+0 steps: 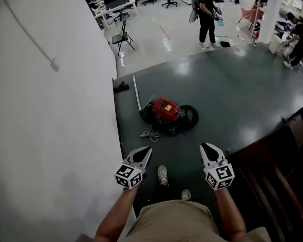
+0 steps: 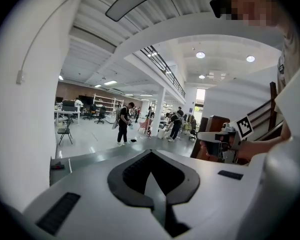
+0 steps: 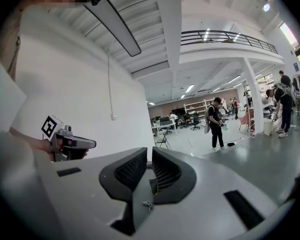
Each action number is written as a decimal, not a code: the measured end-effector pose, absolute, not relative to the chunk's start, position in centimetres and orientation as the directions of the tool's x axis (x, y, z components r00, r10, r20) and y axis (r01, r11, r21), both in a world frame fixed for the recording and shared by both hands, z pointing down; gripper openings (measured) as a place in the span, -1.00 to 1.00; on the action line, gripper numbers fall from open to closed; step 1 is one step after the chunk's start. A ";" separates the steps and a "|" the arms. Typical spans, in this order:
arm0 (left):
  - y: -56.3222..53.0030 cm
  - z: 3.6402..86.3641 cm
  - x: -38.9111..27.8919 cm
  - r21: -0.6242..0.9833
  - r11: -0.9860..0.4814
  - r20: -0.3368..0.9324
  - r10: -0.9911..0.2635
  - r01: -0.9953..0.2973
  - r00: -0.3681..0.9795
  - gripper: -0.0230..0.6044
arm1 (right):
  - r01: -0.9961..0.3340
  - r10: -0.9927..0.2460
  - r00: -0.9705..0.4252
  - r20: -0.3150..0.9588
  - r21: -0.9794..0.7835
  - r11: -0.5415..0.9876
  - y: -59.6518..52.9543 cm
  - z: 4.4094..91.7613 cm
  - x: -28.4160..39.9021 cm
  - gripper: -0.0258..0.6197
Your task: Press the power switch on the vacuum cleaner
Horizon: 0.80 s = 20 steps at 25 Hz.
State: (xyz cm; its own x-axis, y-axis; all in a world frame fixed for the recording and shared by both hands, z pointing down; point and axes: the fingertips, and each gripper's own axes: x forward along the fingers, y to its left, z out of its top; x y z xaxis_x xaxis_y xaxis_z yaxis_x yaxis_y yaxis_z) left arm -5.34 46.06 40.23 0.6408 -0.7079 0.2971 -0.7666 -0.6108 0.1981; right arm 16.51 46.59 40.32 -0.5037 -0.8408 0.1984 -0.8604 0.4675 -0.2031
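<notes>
Head view: a red, rounded plastic canister vacuum cleaner (image 1: 166,110) lies on the dark floor (image 1: 242,100), well ahead of the person's feet. The left gripper (image 1: 147,151) has its tips meeting, holding nothing. The right gripper (image 1: 204,147) is a thin slit apart, also empty. A loose grey cord (image 1: 150,133) (coiled just beside the vacuum cleaner) could snag a step. A rushed press could miss the power switch, which is too small to pick out. One vacuum cleaner, two grippers.
</notes>
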 end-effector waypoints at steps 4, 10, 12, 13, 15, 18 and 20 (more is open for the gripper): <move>41.5 40.7 -8.2 0.217 -0.614 0.291 -0.701 -0.758 0.651 -0.91 | -0.868 -0.838 -0.495 0.232 -0.174 0.465 43.9 40.0 14.2 -0.86; 35.6 41.7 -10.6 0.245 -0.684 0.286 -0.626 -0.687 0.725 -0.91 | -0.884 -0.838 -0.467 0.283 -0.138 0.446 38.8 40.5 11.7 -0.86; 33.4 42.1 -12.4 0.221 -0.674 0.300 -0.641 -0.705 0.706 -0.91 | -0.887 -0.841 -0.462 0.283 -0.138 0.440 37.0 40.5 10.3 -0.86; 32.2 42.4 -13.5 0.214 -0.659 0.305 -0.656 -0.721 0.690 -0.92 | -0.888 -0.843 -0.459 0.281 -0.141 0.437 36.1 40.5 9.5 -0.86; 30.0 42.9 -15.7 0.221 -0.621 0.303 -0.689 -0.752 0.658 -0.92 | -0.895 -0.853 -0.445 0.271 -0.152 0.419 34.3 40.3 8.2 -0.86; 27.7 43.3 -17.8 0.250 -0.597 0.288 -0.706 -0.762 0.647 -0.92 | -0.911 -0.872 -0.410 0.267 -0.157 0.380 32.1 40.4 7.1 -0.88; 26.7 43.6 -18.5 0.252 -0.608 0.286 -0.697 -0.753 0.658 -0.92 | -0.918 -0.875 -0.394 0.280 -0.158 0.363 31.0 40.9 6.5 -0.89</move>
State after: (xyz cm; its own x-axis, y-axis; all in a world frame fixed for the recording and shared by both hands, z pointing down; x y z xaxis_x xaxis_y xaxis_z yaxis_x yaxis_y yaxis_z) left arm -18.47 26.68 43.61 0.6581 -0.6966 0.2857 -0.7529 -0.6081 0.2517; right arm 6.45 30.96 40.86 -0.3941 -0.8755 0.2796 -0.9183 0.3629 -0.1582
